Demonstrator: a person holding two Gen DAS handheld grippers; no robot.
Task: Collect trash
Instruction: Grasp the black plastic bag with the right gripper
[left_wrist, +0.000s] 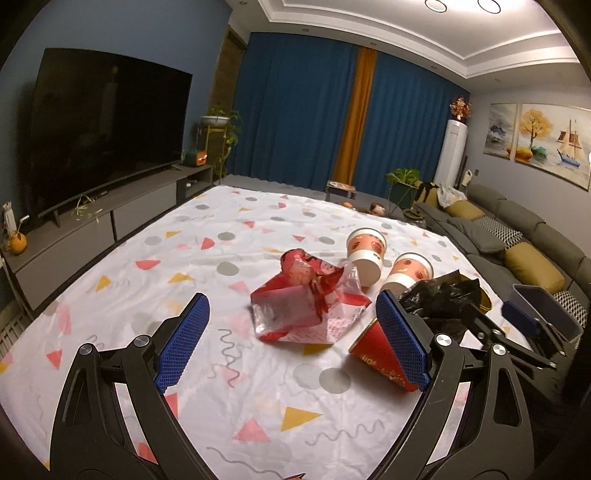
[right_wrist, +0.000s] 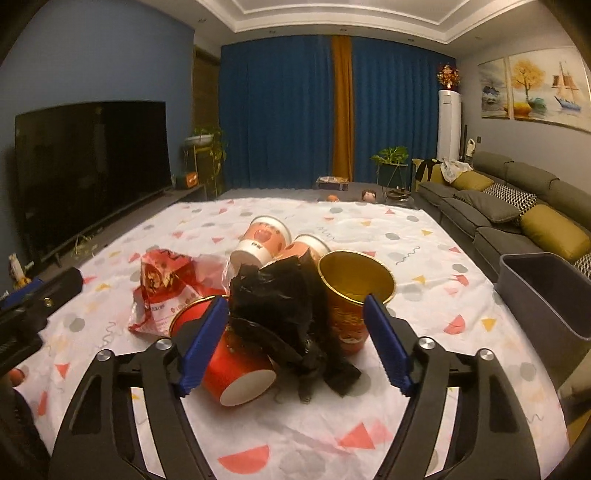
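Black crumpled bag (right_wrist: 284, 314) between parted right tongs (right_wrist: 293, 341), untouched.

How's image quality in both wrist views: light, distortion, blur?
Left wrist view: dim warm indoor light, strong fisheye bending of the TV and ceiling, dark corners, red wrapper slightly smeared. Right wrist view: same warm cast and vignette, black bag nearly featureless, gold cup rim glints; both claws sharp.

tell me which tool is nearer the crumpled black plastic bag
Right. The right tool frames the crumpled black plastic bag between its open fingers; the left tool sits off to the bag's left, facing the red wrapper.
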